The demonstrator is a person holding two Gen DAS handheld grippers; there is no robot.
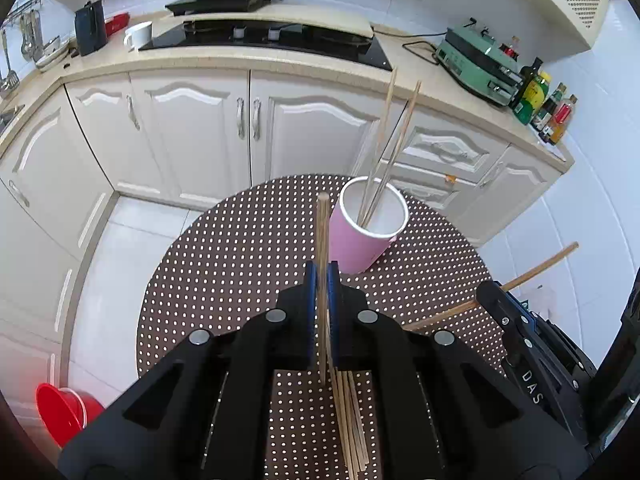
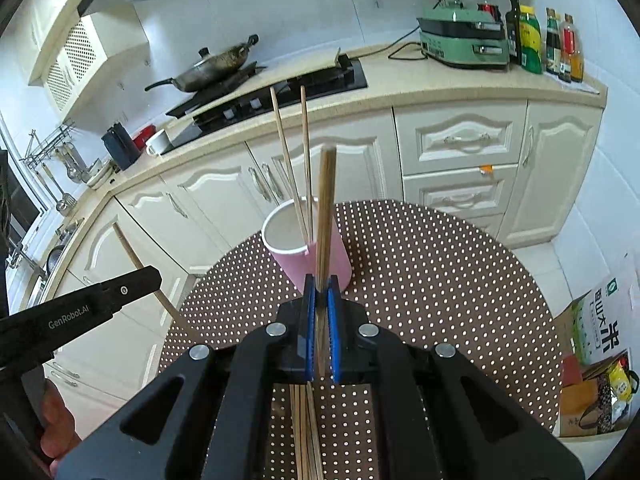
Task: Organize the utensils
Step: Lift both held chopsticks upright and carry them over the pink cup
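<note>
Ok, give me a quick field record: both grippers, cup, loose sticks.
left gripper: shut on one chopstick, held upright
right gripper: shut on one chopstick, upright
cup: pink, upright on dotted table, two sticks inside
loose sticks: bundle flat on table under the grippers

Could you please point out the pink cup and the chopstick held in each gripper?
pink cup [image 1: 352,248]: left wrist view, outer wall.
left gripper's chopstick [image 1: 322,232]: left wrist view, upper shaft.
right gripper's chopstick [image 2: 326,208]: right wrist view, upper shaft.
</note>
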